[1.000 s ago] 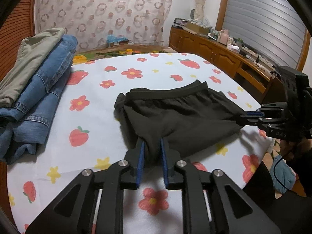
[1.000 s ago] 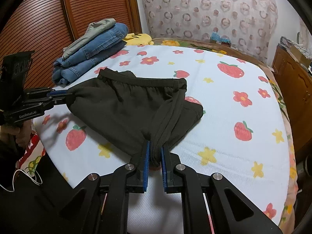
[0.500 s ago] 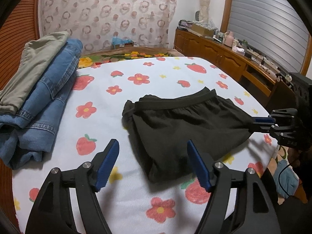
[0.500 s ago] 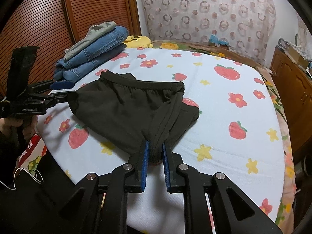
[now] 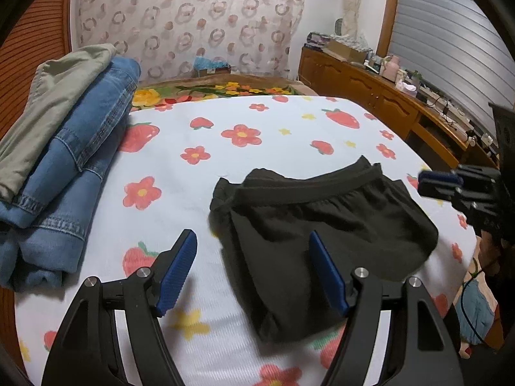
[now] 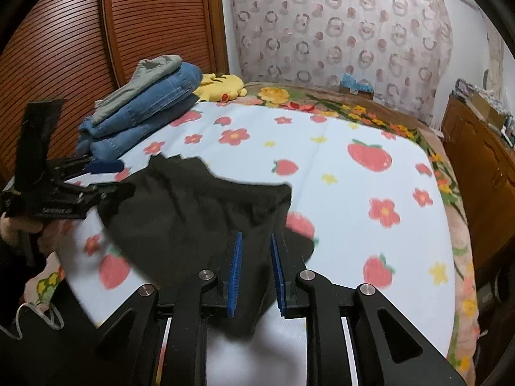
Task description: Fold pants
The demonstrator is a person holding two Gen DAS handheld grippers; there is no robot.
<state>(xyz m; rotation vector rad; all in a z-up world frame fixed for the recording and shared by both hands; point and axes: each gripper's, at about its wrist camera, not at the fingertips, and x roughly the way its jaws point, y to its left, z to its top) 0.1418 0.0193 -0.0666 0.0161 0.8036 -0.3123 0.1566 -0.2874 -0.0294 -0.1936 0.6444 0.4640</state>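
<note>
pants: black pants (image 5: 325, 225), soft matte knit w/ ribbed elastic waistband at far edge; folded to a squat rumpled block, lying near edge of bed, right of centre in left-wrist view.
bed: sheet (image 5: 257, 141) pale blue-white, fuzzy, printed w/ red flowers, strawberries, yellow stars.
stack: folded jeans (image 5: 74, 160), faded blue denim w/ seams, olive-grey trousers (image 5: 48, 103) on top; far left of bed, well apart from pants.
left gripper: left gripper (image 5: 252, 270) black frame, blue ribbed pads; fingers wide apart, nothing between pads; hovers over near-left corner of pants.
right gripper: right gripper (image 6: 256, 268) fingers a little apart, jaws have just been opening; near hem of pants lies between pads, cloth slack, pads not pressing.
vs earlier: 1 s ago both grippers pinched the cloth, pants stretched taut between them; now left has let go and pulled back, right side of pants sags rounded on sheet.
surroundings: slatted wood doors (image 6: 64, 48) far left; ring-print curtain (image 6: 338, 32) far side; wood cabinet (image 5: 370, 93) right.
</note>
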